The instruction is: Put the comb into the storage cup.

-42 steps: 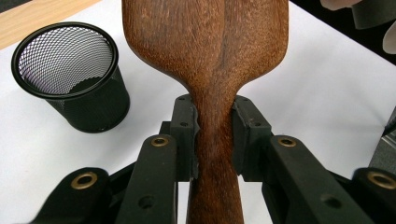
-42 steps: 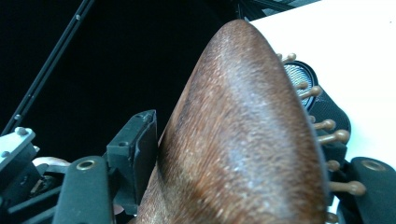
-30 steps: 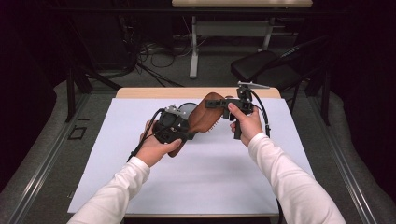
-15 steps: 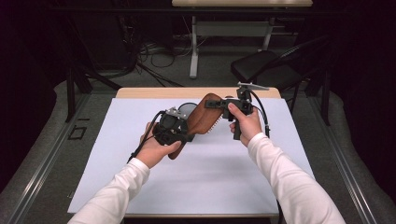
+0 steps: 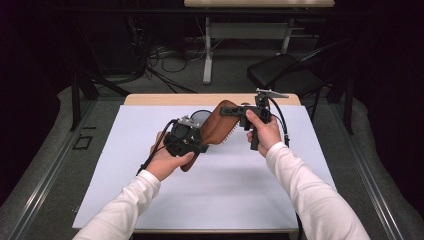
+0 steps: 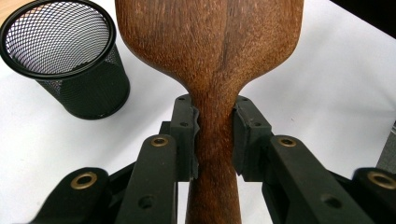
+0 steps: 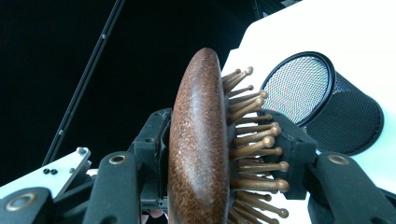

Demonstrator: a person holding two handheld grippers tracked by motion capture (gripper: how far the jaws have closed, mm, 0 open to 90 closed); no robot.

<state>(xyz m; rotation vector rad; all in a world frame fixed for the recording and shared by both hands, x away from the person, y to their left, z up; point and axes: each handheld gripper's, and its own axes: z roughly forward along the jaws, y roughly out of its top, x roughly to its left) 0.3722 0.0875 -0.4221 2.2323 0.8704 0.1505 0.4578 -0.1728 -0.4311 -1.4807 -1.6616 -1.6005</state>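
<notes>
Your left gripper (image 6: 212, 140) clamps the wooden hairbrush (image 5: 216, 127) by its handle, while your right gripper (image 7: 224, 154) has just been closing on its head (bristles included).

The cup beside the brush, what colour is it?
Black wire mesh cup, clearest in the left gripper view.

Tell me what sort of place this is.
Probably a lab or recording workspace, not a home: a plain table under a white sheet, loose cables on the grey floor behind it, a second desk and a black chair against a dark backdrop.
</notes>
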